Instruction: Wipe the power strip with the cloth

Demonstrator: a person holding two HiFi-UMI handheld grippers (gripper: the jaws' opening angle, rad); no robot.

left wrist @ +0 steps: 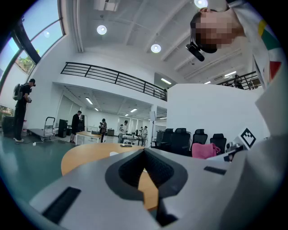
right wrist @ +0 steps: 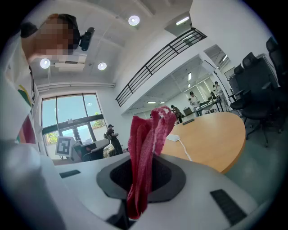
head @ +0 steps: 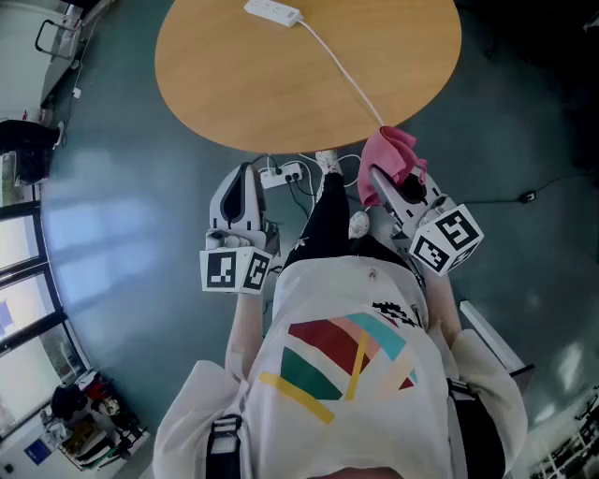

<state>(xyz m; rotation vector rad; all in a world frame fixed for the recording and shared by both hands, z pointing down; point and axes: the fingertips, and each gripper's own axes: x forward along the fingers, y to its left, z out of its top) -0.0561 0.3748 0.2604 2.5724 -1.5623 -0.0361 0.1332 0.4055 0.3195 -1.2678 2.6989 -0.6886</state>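
Well short of table (head: 281,84), left tool (head: 245,182) closed, right tool (head: 384,192) on cloth (head: 393,154)

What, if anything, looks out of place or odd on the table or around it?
Nothing is spilled or damaged. Only the white cable of the power strip stands out: it runs slantwise across the round table and drops over the near edge, beside the pink cloth.

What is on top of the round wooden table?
Only a white plastic power strip lies on the round wooden table, its white cable trailing off the near edge. The table's far rim is out of view.
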